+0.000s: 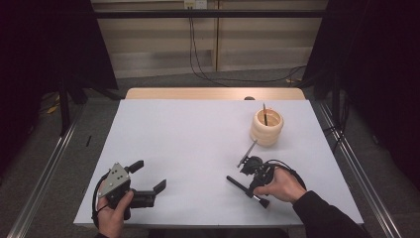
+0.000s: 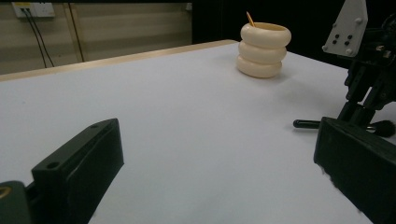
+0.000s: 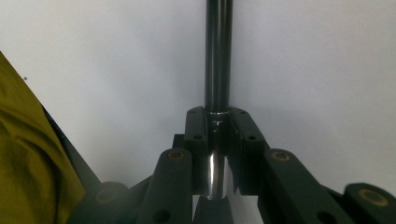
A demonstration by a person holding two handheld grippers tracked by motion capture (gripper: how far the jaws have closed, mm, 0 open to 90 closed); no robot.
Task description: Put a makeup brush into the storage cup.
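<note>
1. Dark metal rod (image 3: 218, 56): a slim, glossy shaft, pinched between the pressed-together jaws of the right hand-held gripper (image 3: 217, 123) at lower centre of the right gripper view. In the high view it (image 1: 247, 153) slanted up out of that hand-held gripper (image 1: 249, 164) at lower right, toward the holder, presumably so it could be stood in it.
2. Cream ringed holder (image 1: 267, 127): three stacked bulges, upright at upper right of the high view, well apart from both hands. One thin stick (image 1: 265, 114) leaned inside, suggesting its use as a store for such tools.
3. Black-handled brush (image 1: 247, 191): lying flat on the white surface (image 1: 188, 148) just below the right hand (image 1: 280, 186), probably awaiting its turn.
4. Left hand-held gripper (image 1: 148, 177): jaws spread, nothing between them, held low at lower left of the high view, apparently idle and out of the way.
</note>
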